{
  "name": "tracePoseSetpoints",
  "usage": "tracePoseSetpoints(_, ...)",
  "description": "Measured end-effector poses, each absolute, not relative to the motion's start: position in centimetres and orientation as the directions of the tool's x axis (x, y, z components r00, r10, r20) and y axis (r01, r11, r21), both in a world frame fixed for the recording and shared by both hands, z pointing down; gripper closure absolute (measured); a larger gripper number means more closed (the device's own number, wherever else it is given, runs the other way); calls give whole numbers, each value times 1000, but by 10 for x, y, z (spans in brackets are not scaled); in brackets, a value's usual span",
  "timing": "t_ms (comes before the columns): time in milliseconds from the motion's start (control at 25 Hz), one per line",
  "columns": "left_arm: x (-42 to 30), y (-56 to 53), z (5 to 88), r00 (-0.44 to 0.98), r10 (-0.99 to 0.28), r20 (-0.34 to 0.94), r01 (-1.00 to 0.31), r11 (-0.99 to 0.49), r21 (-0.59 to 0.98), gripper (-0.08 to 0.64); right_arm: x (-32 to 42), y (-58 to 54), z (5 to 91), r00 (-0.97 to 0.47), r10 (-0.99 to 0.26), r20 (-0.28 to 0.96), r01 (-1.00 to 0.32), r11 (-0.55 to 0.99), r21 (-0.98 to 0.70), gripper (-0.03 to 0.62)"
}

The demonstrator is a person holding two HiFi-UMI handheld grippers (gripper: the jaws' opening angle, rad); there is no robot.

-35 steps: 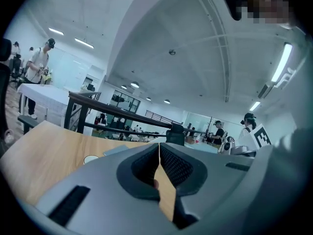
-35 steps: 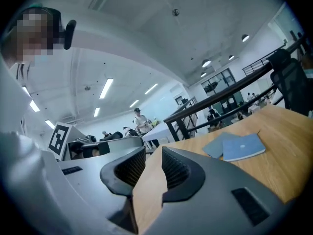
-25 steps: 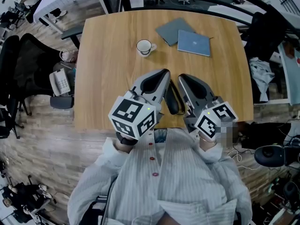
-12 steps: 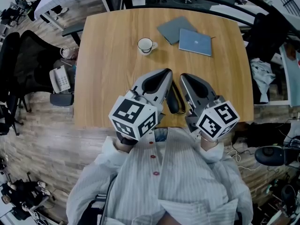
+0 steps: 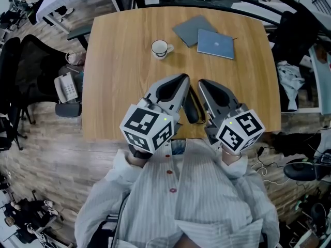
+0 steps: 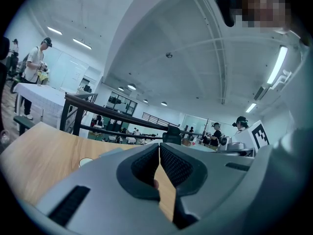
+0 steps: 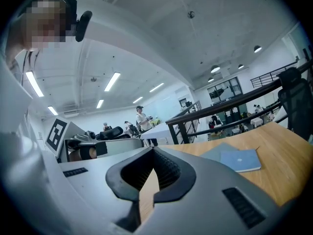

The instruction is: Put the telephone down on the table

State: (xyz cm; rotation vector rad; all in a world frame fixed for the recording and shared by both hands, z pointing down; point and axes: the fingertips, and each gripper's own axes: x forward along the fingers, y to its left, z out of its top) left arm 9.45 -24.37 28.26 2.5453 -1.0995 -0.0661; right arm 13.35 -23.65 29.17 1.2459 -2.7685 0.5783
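Note:
The telephone (image 5: 66,87), white with a keypad, rests on a low dark seat left of the wooden table (image 5: 119,81), off the tabletop. Both grippers hover side by side over the table's near edge, far from the phone. My left gripper (image 5: 182,79) points away from me, and its jaws meet at the tips (image 6: 159,146) with nothing between them. My right gripper (image 5: 202,84) is shut and empty as well (image 7: 153,151). A dark elongated object (image 5: 192,107) lies between the two grippers.
A white mug (image 5: 160,49) stands mid-table. A grey notebook (image 5: 191,30) and a blue notebook (image 5: 215,44) lie at the far side; the blue one shows in the right gripper view (image 7: 240,159). A black office chair (image 5: 26,71) stands left of the phone.
The head view has shifted slightly. Both grippers keep the same place and pose over the near edge.

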Motion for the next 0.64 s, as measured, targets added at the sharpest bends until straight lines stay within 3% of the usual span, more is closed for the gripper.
tracePoseSetpoints(640, 93, -263, 287, 742, -654, 148, -665, -692, 279, 543, 138, -243, 299, -666, -714, 215, -739, 594, -317, 557)
